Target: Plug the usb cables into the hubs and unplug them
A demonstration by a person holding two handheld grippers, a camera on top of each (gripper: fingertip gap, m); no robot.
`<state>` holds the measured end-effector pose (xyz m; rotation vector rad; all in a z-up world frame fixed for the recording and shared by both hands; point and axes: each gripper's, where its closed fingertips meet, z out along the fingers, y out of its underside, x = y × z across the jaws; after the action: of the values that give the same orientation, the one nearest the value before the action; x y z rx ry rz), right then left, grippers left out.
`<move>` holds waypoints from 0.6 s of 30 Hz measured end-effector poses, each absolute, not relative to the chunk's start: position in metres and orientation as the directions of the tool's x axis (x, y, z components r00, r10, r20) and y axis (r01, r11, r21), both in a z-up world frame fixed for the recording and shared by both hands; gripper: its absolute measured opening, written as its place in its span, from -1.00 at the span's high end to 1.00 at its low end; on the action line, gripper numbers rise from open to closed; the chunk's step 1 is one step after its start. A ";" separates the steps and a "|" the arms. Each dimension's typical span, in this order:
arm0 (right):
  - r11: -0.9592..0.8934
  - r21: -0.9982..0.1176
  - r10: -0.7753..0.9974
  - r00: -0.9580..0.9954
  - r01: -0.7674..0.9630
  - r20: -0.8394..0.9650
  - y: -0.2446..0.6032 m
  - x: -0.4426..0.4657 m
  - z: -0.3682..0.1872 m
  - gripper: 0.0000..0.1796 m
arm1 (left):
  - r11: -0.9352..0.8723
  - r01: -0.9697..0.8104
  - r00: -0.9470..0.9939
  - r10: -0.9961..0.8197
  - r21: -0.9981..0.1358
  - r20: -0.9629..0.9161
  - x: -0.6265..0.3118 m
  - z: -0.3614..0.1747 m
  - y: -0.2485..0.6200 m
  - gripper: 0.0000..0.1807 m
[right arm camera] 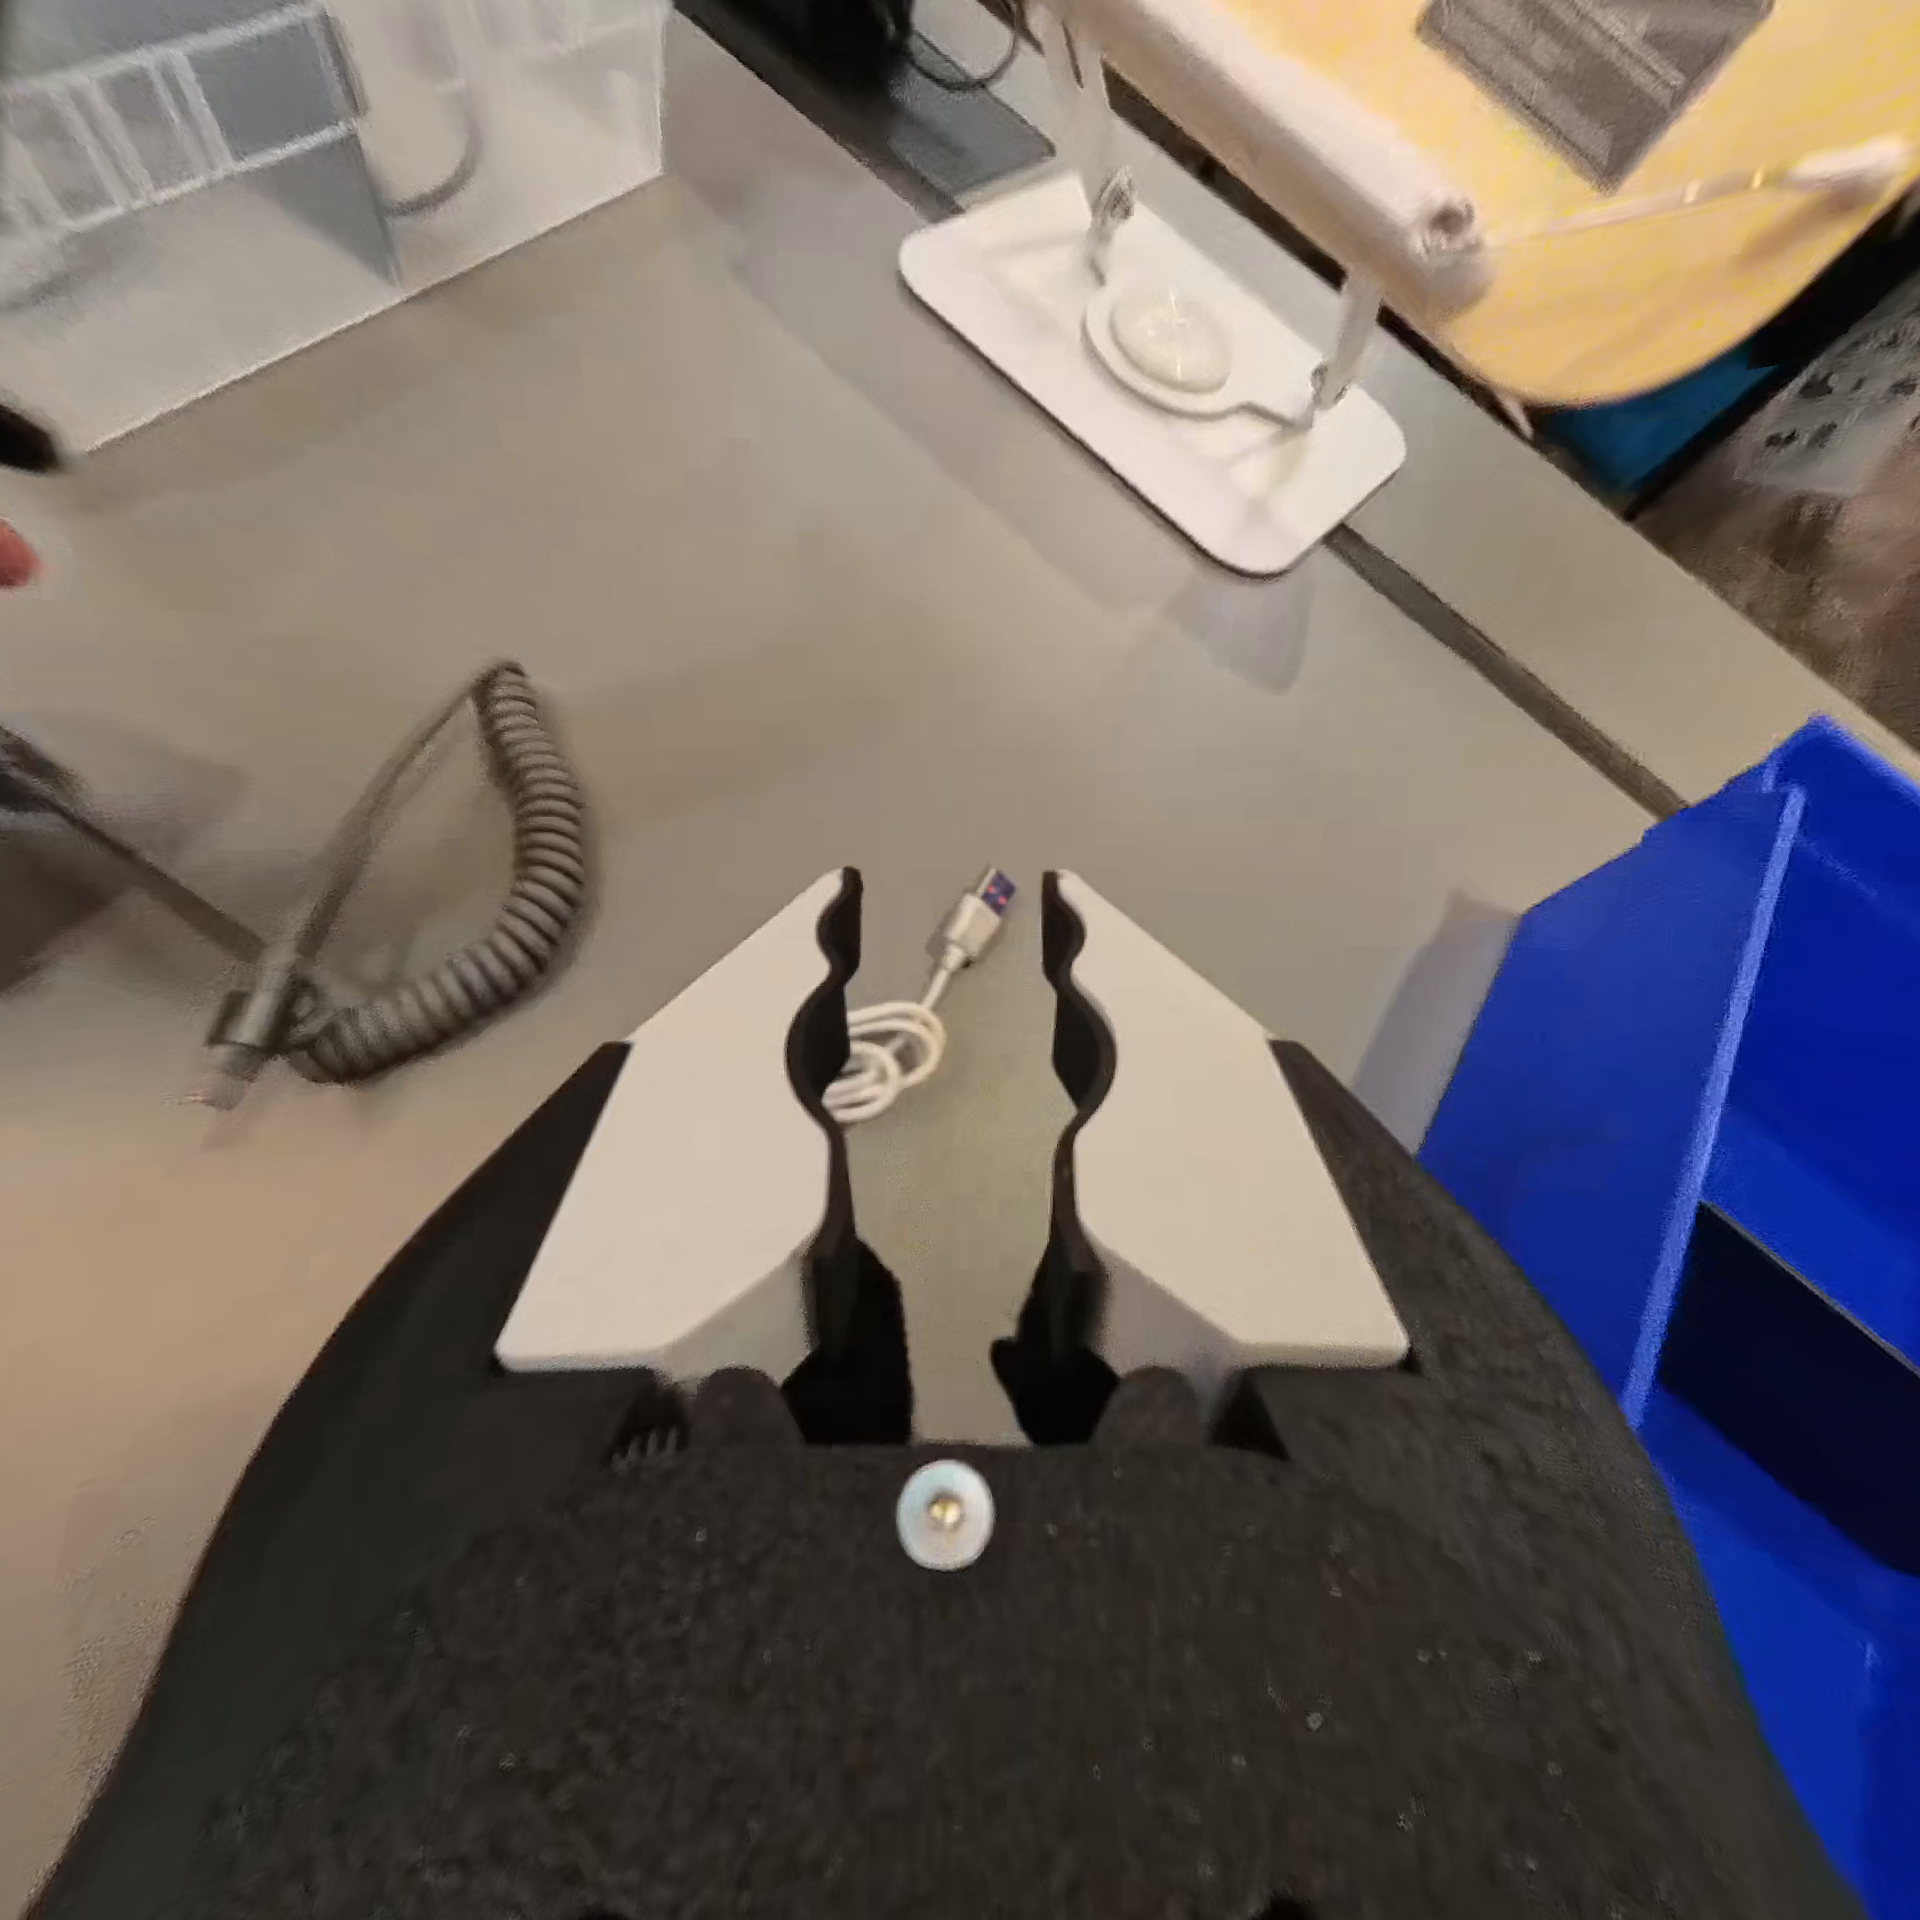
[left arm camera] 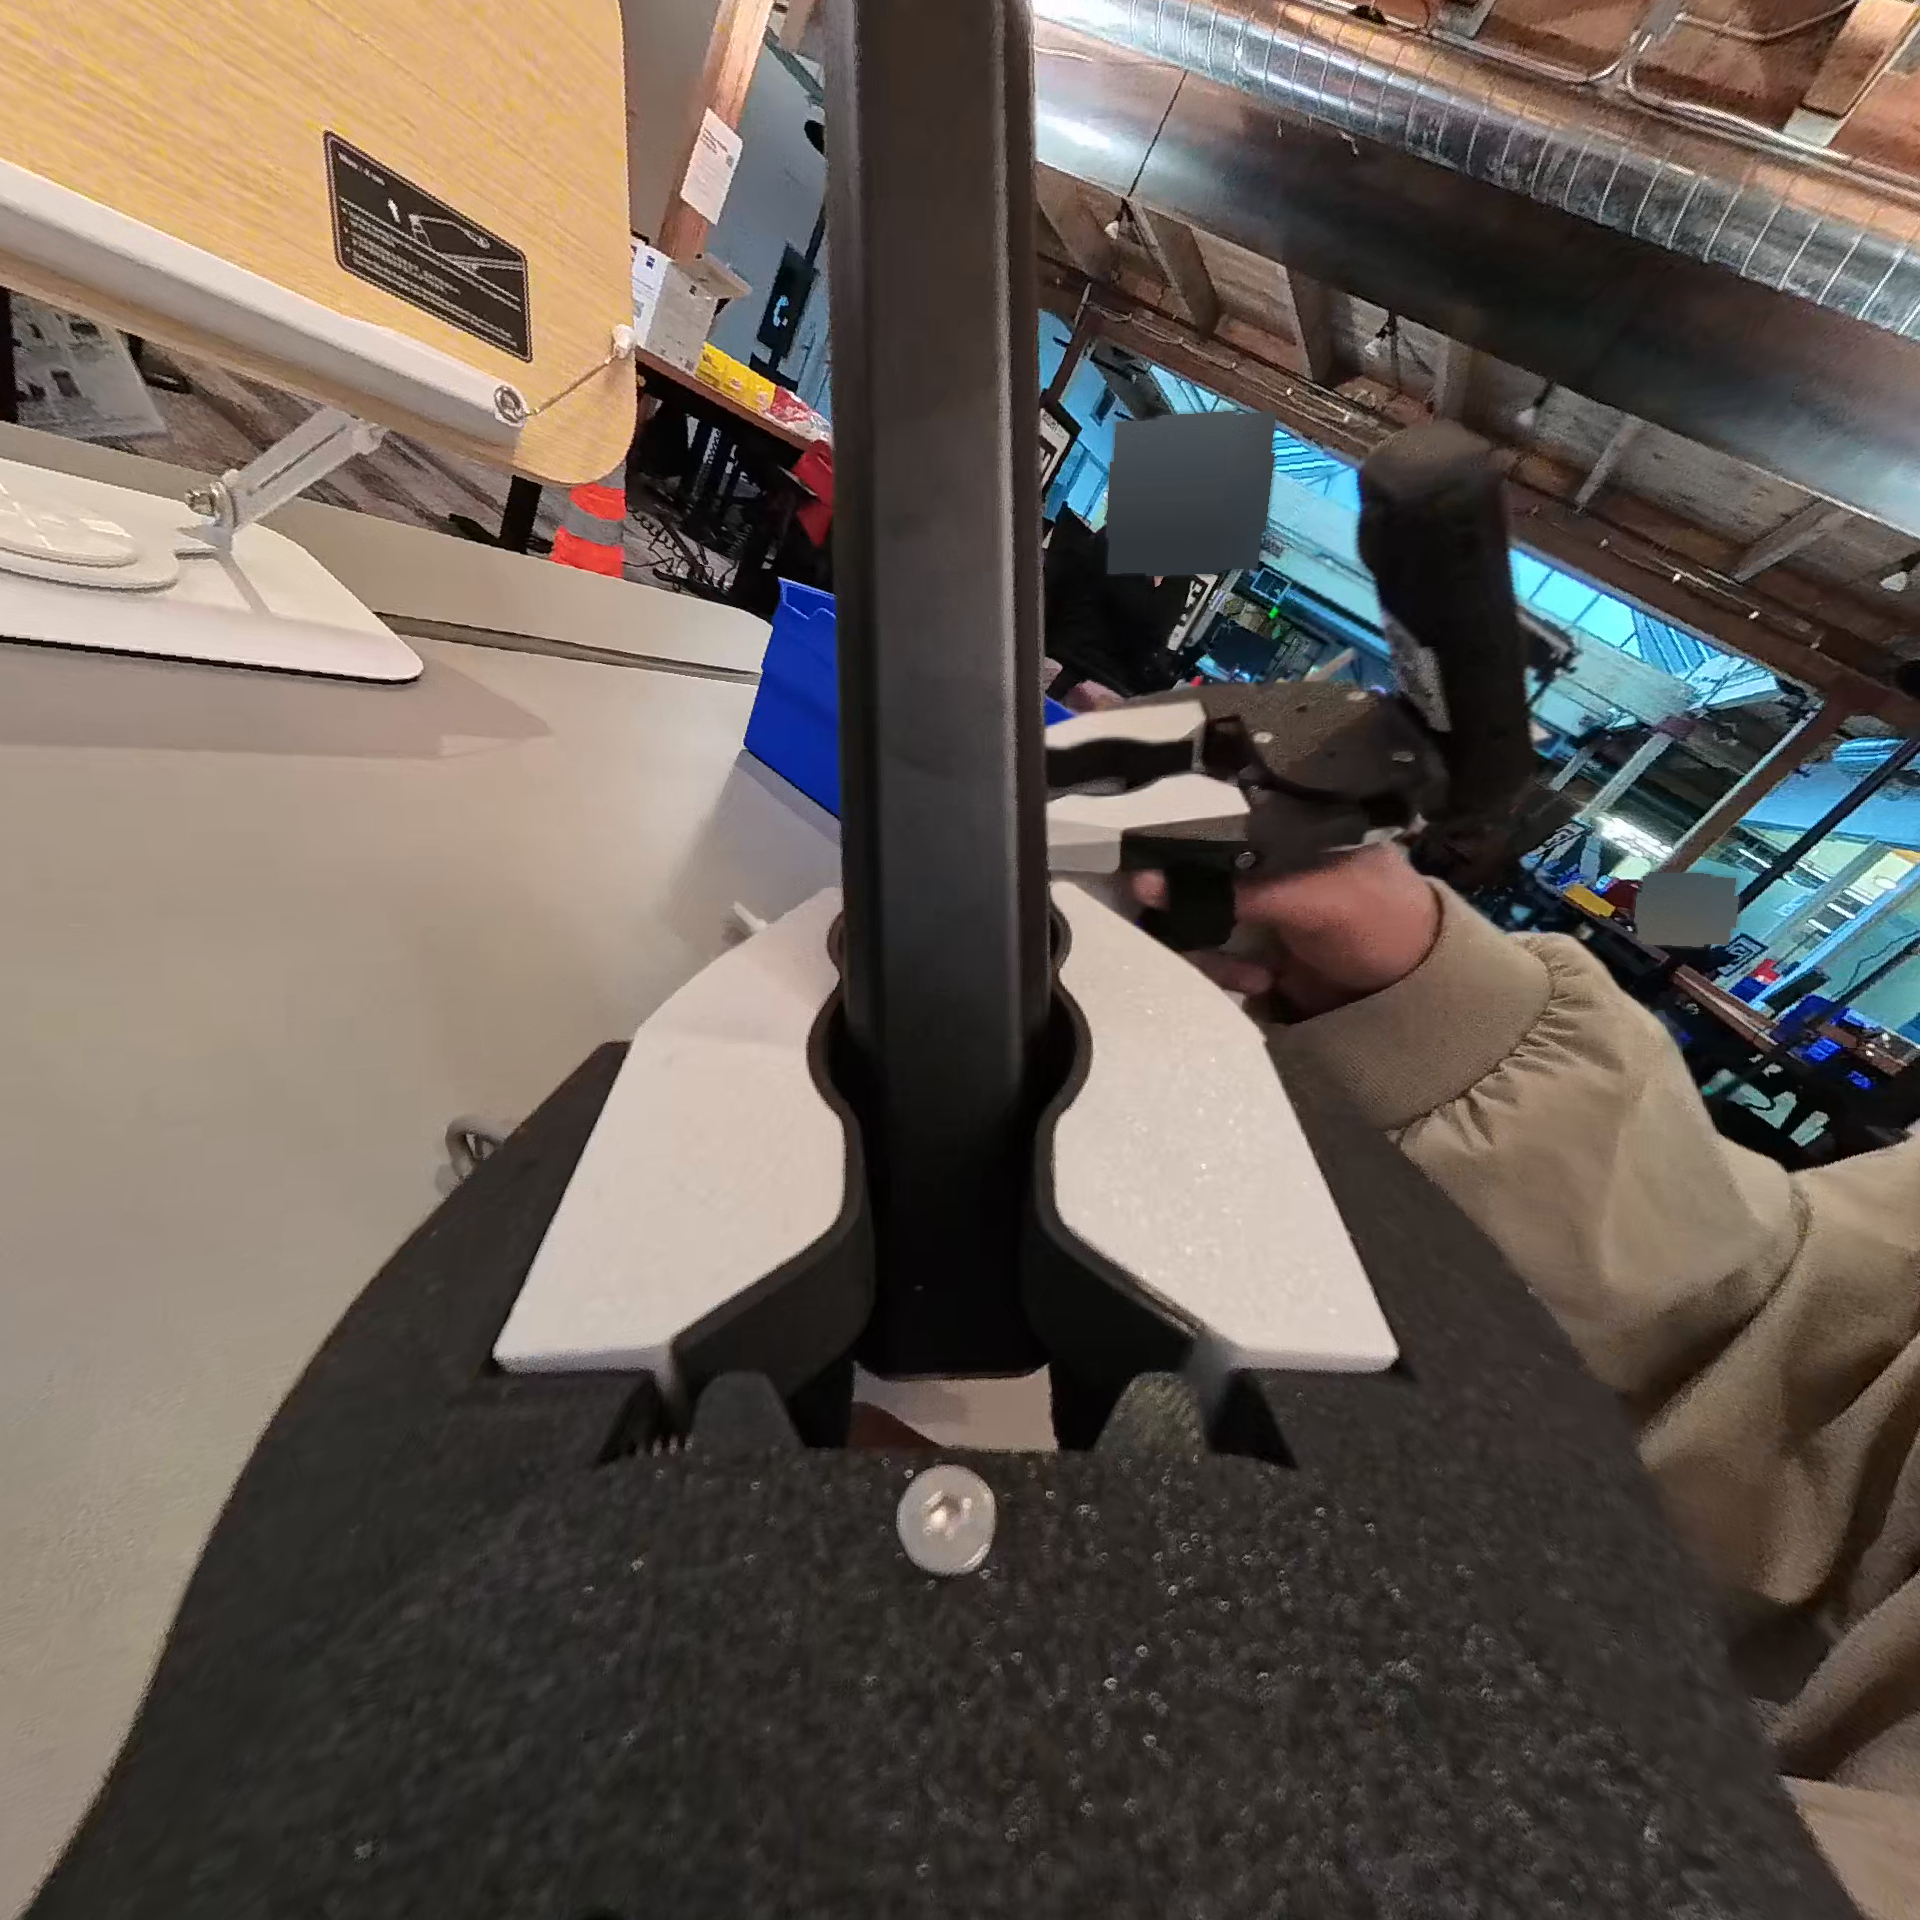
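On the far left of the grey table [right arm camera: 727, 582] sits a clear plastic box [right arm camera: 312, 187], blurred. Nearer, a dark coiled cable [right arm camera: 520, 883] lies in a loop, its straight silver end [right arm camera: 249, 1013] pointing toward the table's near edge. Something dark at the left edge runs toward it, too blurred to make out.

Further right, the right gripper [right arm camera: 951, 883] hovers over the table with its two white fingers [right arm camera: 707, 1143] spread apart, nothing between them. Seen through that gap, a small white cable [right arm camera: 883, 1060] lies curled on the table, its silver plug [right arm camera: 971, 920] pointing away, apart from both fingers. Whether the gripper is close to it in height I cannot tell.

Behind, a white stand [right arm camera: 1143, 353] rests on the table and carries a tilted wooden board [right arm camera: 1662, 208] with a dark label. To the right stands a blue bin [right arm camera: 1662, 1143], at the table's edge.

From the other side, the left gripper [left arm camera: 940, 935] has its fingers [left arm camera: 707, 1164] pressed against a long black slab [left arm camera: 935, 520], presumably a hub, which stands upright between them and runs out of the top of the view. Beyond it the right gripper [left arm camera: 1070, 790] shows again, held by a hand [left arm camera: 1320, 935] in a beige sleeve [left arm camera: 1610, 1195], with workshop benches and a silver duct [left arm camera: 1455, 156] behind.
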<state>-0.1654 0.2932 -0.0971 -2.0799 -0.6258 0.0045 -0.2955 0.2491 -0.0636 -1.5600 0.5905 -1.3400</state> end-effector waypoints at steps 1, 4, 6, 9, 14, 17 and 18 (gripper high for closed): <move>-0.427 -0.802 0.454 0.866 0.418 0.210 0.290 -0.177 -0.093 0.61 | -0.426 0.217 0.274 -0.837 -0.878 0.474 -0.294 -0.064 0.248 0.67; -0.404 -0.886 0.639 0.764 0.230 -0.093 0.265 -0.240 -0.068 0.54 | -0.468 0.225 0.206 -0.834 -0.855 0.511 -0.287 -0.063 0.239 0.67; -0.401 -0.916 0.738 0.600 0.020 -0.310 0.249 -0.271 -0.038 0.49 | -0.519 0.256 0.117 -0.821 -0.816 0.559 -0.281 -0.057 0.229 0.67; -0.417 -0.895 0.770 0.461 -0.158 -0.440 0.245 -0.279 -0.020 0.32 | -0.592 0.269 -0.053 -0.797 -0.760 0.602 -0.273 -0.044 0.207 0.67; -0.416 -0.883 0.820 0.330 -0.220 -0.468 0.229 -0.279 -0.001 0.65 | -0.631 0.143 -0.158 -0.775 -0.763 0.612 -0.257 -0.048 0.177 0.67; -0.448 -0.872 0.813 0.317 -0.198 -0.489 0.228 -0.276 -0.002 0.68 | -0.625 0.105 -0.146 -0.779 -0.773 0.610 -0.253 -0.052 0.177 0.67; -0.455 -0.866 0.810 0.308 -0.205 -0.499 0.228 -0.275 0.000 0.69 | -0.609 0.089 -0.126 -0.792 -0.788 0.598 -0.253 -0.055 0.178 0.66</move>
<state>-0.2750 0.2276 -0.0001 -1.6154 -0.5627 1.3281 -0.2529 0.1782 -0.0546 -1.5182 0.7987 -1.8019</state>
